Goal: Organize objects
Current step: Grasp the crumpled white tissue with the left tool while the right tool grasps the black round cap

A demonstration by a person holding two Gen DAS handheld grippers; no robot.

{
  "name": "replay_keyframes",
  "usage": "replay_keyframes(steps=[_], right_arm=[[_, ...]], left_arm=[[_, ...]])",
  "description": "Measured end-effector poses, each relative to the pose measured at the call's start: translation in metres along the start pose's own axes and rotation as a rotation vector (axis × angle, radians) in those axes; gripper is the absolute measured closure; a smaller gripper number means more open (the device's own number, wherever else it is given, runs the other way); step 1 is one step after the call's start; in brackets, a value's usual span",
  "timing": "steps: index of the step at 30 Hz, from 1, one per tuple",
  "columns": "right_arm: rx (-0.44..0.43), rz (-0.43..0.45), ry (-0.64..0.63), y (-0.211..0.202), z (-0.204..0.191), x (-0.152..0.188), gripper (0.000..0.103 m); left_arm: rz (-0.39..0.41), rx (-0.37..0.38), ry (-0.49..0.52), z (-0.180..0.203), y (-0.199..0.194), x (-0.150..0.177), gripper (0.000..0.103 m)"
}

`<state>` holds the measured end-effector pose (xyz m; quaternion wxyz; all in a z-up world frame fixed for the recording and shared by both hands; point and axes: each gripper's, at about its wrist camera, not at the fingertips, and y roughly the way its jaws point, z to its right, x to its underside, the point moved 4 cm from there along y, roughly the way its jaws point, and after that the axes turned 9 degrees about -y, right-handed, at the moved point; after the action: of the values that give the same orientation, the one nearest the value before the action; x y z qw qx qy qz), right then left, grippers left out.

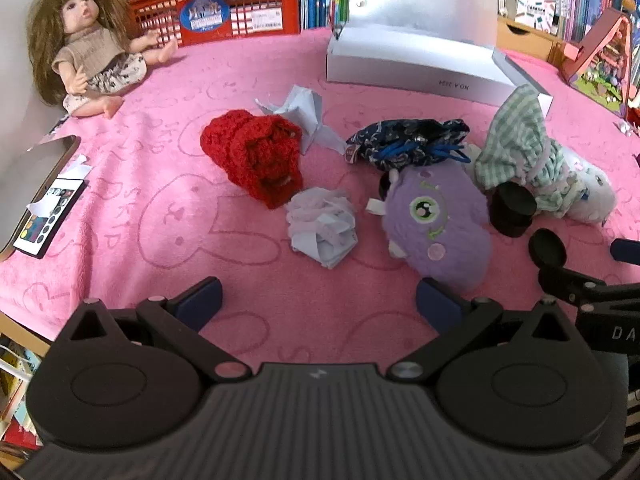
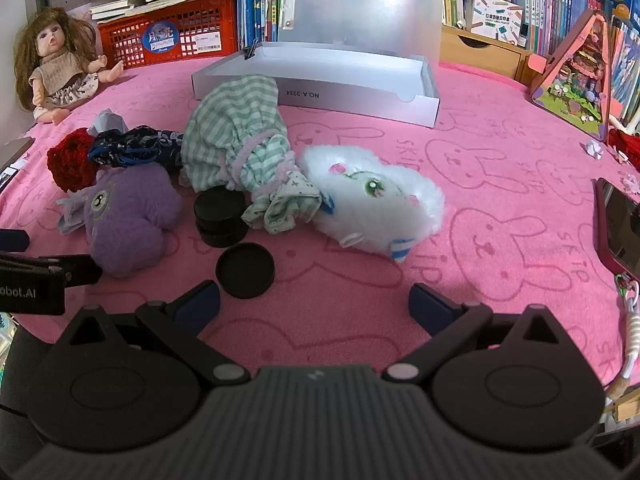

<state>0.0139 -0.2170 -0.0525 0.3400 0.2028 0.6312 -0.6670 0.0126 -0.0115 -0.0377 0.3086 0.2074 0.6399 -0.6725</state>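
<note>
Loose things lie on a pink blanket [image 1: 132, 168]. In the left wrist view: a red crocheted piece [image 1: 256, 156], a crumpled pale cloth [image 1: 322, 224], a purple plush [image 1: 438, 220], a dark blue patterned pouch [image 1: 408, 142], a green checked cloth bag [image 1: 516, 148] and a black jar [image 1: 514, 210]. In the right wrist view: a white plush [image 2: 376, 200], the purple plush [image 2: 128, 216], the green checked bag [image 2: 236, 132], the black jar [image 2: 222, 216] and a black lid [image 2: 245, 265]. An open grey box [image 2: 320, 84] stands behind. My left gripper [image 1: 318, 304] and right gripper [image 2: 314, 304] are open and empty, above the blanket's near side.
A doll [image 1: 86, 46] sits at the back left beside a red crate [image 1: 224, 10]. A remote [image 1: 50, 216] and a tablet lie at the left edge. Books line the back. A toy house [image 2: 576, 76] and a phone [image 2: 620, 228] are at the right.
</note>
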Motion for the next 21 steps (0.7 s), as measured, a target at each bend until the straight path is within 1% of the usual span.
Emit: replay_keyframes(steps=[1, 4, 8, 12, 15, 19, 21], right_arm=[[0.0, 0.0, 0.0, 0.0, 0.001, 0.0, 0.0], [0.003, -0.003, 0.005, -0.002, 0.003, 0.0, 0.0], [-0.003, 0.001, 0.0, -0.002, -0.002, -0.002, 0.0], [-0.017, 0.009, -0.004, -0.004, -0.007, -0.002, 0.005], [-0.023, 0.015, -0.016, -0.005, -0.008, -0.002, 0.011], [-0.053, 0.038, -0.016, -0.007, -0.01, -0.004, 0.017], [-0.062, 0.039, -0.014, -0.008, -0.012, -0.005, 0.024]], left_arm=[[0.007, 0.0, 0.0, 0.0, -0.001, 0.001, 0.0], [-0.005, 0.01, -0.005, 0.0, -0.002, 0.0, 0.0], [-0.003, 0.081, -0.015, 0.002, -0.008, 0.001, 0.0], [0.036, 0.1, 0.03, 0.012, -0.015, 0.002, 0.0], [0.055, 0.124, 0.042, 0.015, -0.02, 0.0, 0.008], [0.042, 0.159, 0.023, 0.011, -0.021, -0.005, 0.02], [0.048, 0.168, 0.027, 0.009, -0.022, -0.009, 0.027]])
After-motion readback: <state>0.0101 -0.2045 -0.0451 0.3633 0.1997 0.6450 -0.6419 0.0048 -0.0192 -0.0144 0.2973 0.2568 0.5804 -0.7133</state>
